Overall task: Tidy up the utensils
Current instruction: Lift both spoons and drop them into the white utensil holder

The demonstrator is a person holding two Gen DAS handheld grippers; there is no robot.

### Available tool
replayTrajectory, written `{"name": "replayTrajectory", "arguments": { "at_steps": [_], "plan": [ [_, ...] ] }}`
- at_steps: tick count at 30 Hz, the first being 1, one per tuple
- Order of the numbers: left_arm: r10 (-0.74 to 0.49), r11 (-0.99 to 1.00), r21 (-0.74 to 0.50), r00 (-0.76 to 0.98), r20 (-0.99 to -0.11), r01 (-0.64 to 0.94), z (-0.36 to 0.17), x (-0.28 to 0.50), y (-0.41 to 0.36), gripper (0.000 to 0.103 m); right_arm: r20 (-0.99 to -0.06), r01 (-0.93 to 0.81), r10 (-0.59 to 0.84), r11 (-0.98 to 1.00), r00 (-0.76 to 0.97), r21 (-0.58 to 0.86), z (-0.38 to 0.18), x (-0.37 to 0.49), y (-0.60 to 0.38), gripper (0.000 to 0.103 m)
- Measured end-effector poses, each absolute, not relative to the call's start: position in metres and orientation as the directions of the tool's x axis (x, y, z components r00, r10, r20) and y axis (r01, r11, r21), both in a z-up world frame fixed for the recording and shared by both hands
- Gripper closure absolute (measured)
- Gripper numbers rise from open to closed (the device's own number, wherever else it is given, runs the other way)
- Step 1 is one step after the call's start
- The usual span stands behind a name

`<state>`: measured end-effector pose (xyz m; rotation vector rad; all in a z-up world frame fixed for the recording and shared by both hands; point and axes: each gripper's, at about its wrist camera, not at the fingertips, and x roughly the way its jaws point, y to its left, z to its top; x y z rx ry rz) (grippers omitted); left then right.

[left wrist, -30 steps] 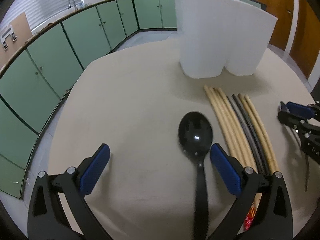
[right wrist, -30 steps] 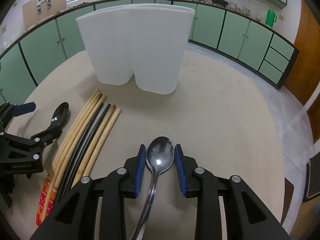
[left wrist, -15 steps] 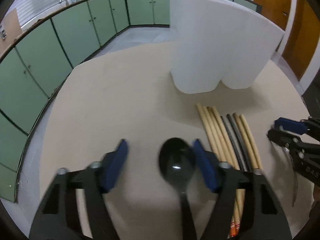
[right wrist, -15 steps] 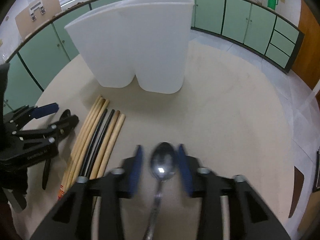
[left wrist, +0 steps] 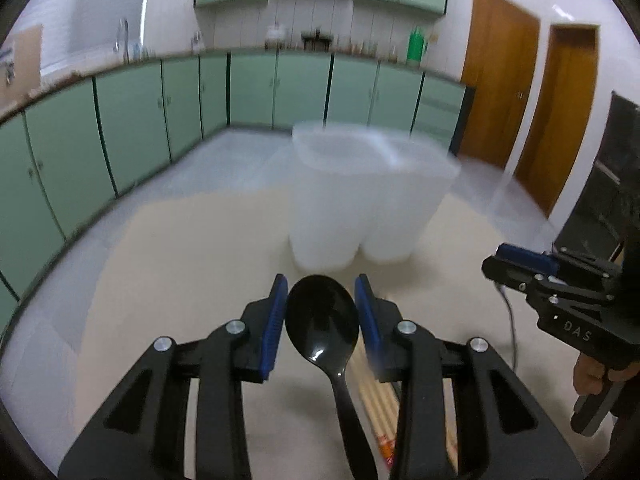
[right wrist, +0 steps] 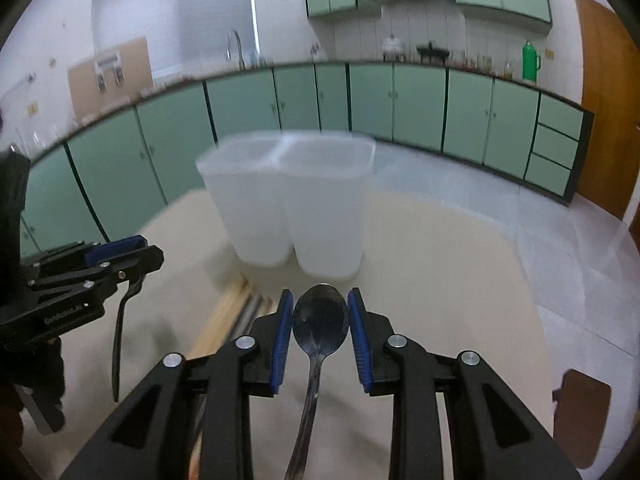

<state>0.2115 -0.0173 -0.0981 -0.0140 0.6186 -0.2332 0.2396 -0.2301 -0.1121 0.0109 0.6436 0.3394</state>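
My left gripper point(left wrist: 321, 312) is shut on a black plastic spoon point(left wrist: 322, 320) and holds it lifted above the beige table, bowl forward. My right gripper point(right wrist: 320, 322) is shut on a metal spoon point(right wrist: 320, 320), also lifted. A white two-compartment utensil holder point(left wrist: 360, 208) stands ahead of both grippers; it also shows in the right wrist view point(right wrist: 292, 200). Several chopsticks point(right wrist: 232, 316) lie on the table below the grippers. The right gripper shows at the right of the left wrist view point(left wrist: 520, 264), the left gripper at the left of the right wrist view point(right wrist: 132, 256).
The round beige table point(right wrist: 440, 280) carries the holder and chopsticks. Green kitchen cabinets point(right wrist: 360, 104) run along the back. Wooden doors point(left wrist: 500, 76) stand at the right. A brown stool point(right wrist: 580, 412) sits beside the table at the right.
My left gripper has closed on the black spoon. Both grippers have risen from the table with their spoons and tilted level, so the holder now appears lower and farther.
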Motion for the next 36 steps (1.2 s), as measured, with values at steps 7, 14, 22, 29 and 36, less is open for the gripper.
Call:
{"name": "replayTrajectory", "arguments": {
  "at_steps": [7,14,22,29,36],
  "plan": [
    [-0.2,0.979,-0.047,0.885,-0.421,0.199,-0.069,0.198,-0.028,0.07,-0.471,-0.332,0.381,0.925,0.796,0.186,-0.079,0.243,-0.237,0.076],
    [-0.203,0.979,-0.03,0.935,-0.291,0.203,-0.028,0.225,-0.047,0.07,-0.371,-0.368,0.406,0.914,0.835,0.173,-0.028,0.254,-0.243,0.076],
    [-0.162,0.986,0.006,0.973,-0.163,0.165,0.011,0.284,-0.075,0.07,-0.283,-0.357,0.395,0.917,0.874,0.179,0.027,0.306,-0.244,0.076],
    [-0.136,0.99,0.016,0.977,-0.166,0.14,0.004,0.33,-0.084,0.07,-0.28,-0.304,0.325,0.946,0.903,0.118,0.016,0.351,-0.225,0.076],
    [-0.128,0.991,0.011,0.971,-0.2,0.133,-0.01,0.357,-0.081,0.07,-0.321,-0.275,0.297,0.955,0.899,0.113,-0.01,0.374,-0.216,0.075]
  ]
}}
